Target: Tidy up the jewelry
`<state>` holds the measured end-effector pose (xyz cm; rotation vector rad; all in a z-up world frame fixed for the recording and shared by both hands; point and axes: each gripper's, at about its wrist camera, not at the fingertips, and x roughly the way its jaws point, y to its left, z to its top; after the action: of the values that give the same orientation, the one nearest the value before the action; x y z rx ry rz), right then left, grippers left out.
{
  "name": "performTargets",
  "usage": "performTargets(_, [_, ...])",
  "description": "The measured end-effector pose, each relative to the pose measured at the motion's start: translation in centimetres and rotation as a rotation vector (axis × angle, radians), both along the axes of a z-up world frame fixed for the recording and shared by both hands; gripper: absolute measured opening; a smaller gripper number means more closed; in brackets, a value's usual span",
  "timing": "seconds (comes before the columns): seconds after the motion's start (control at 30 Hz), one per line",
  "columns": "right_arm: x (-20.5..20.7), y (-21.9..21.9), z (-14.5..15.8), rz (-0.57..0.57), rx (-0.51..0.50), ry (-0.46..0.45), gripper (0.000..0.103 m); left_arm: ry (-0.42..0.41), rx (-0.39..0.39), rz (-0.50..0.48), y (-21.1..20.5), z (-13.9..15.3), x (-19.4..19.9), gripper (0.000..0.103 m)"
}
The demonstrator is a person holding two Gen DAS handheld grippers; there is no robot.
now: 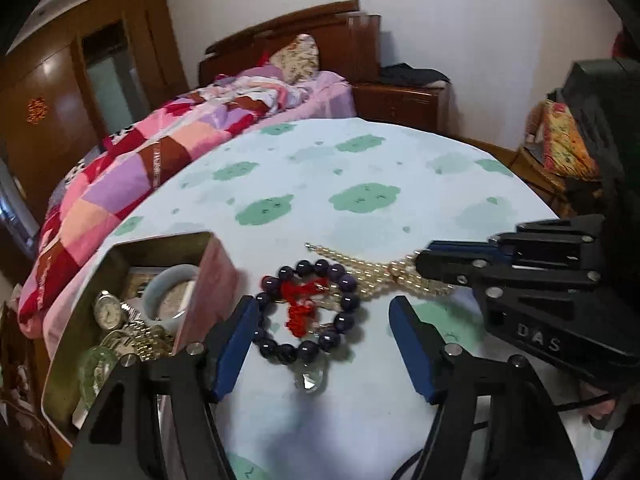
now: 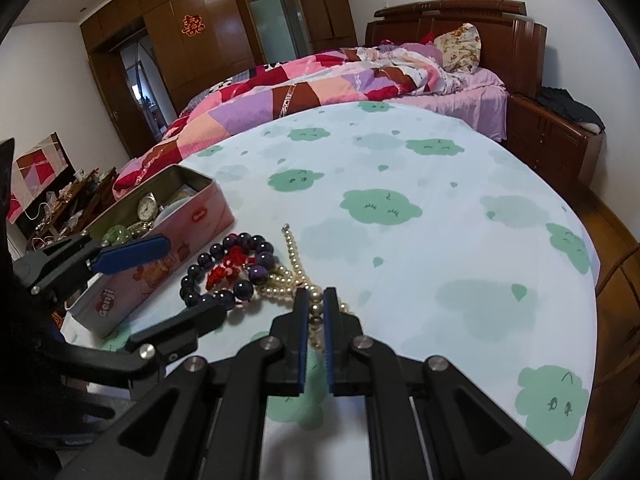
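Left gripper (image 1: 324, 340) released around dark round-bead bracelet (image 1: 308, 312); right gripper (image 2: 316, 312) clamping limp cream pearl strand (image 2: 298, 276). Slippery: pinch across beads.

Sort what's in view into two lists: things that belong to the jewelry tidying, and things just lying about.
Part of the job:
- tin box, with a watch and a pale bangle inside
- dark bead bracelet
- pearl necklace, clamped by the right gripper
- left gripper, jaws open around the bracelet

Lying about:
- bed quilt
- floral pillow
- wardrobe
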<state>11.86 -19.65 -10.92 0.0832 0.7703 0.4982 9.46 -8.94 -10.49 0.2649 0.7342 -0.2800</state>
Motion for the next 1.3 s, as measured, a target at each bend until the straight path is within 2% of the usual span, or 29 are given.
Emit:
performTargets(0.13, [-0.1, 0.0, 0.0, 0.0, 0.0, 0.003, 0.009, 0.009, 0.05, -0.002, -0.5, -0.7, 0.4, 0.068])
performTargets(0.2, [0.0, 0.0, 0.0, 0.0, 0.001, 0.004, 0.009, 0.029, 0.087, -0.007, -0.9, -1.4, 0.7, 0.055])
performTargets(0.27, [-0.1, 0.0, 0.0, 0.0, -0.001, 0.005, 0.009, 0.067, 0.113, -0.02, -1.3, -2.2, 1.1, 0.038])
performTargets(0.3, [-0.1, 0.0, 0.0, 0.001, -0.001, 0.004, 0.009, 0.074, 0.133, -0.018, -1.5, -2.5, 1.3, 0.036])
performTargets(0.33, [0.0, 0.0, 0.0, 0.002, -0.001, 0.004, 0.009, 0.067, 0.149, -0.016, -1.6, -2.5, 1.3, 0.023])
performTargets(0.37, [0.0, 0.0, 0.0, 0.001, 0.0, 0.003, 0.009, 0.068, 0.138, -0.019, -1.5, -2.3, 1.4, 0.015])
performTargets(0.53, [-0.3, -0.4, 0.2, -0.004, 0.02, -0.022, 0.009, 0.034, 0.046, 0.017, 0.3, -0.4, 0.8, 0.014])
performTargets(0.7, [-0.2, -0.7, 0.4, -0.014, 0.039, -0.027, 0.009, -0.031, -0.054, 0.051, 2.6, 2.8, -0.4, 0.014])
performTargets(0.87, [-0.1, -0.9, 0.7, -0.015, 0.048, -0.027, 0.009, -0.06, -0.148, 0.078, 4.7, 5.3, -1.2, 0.014])
performTargets(1.3, [-1.5, -0.7, 5.6, 0.022, 0.111, -0.11, 0.009, -0.123, -0.202, 0.128, 7.1, 8.3, -2.0, 0.014])
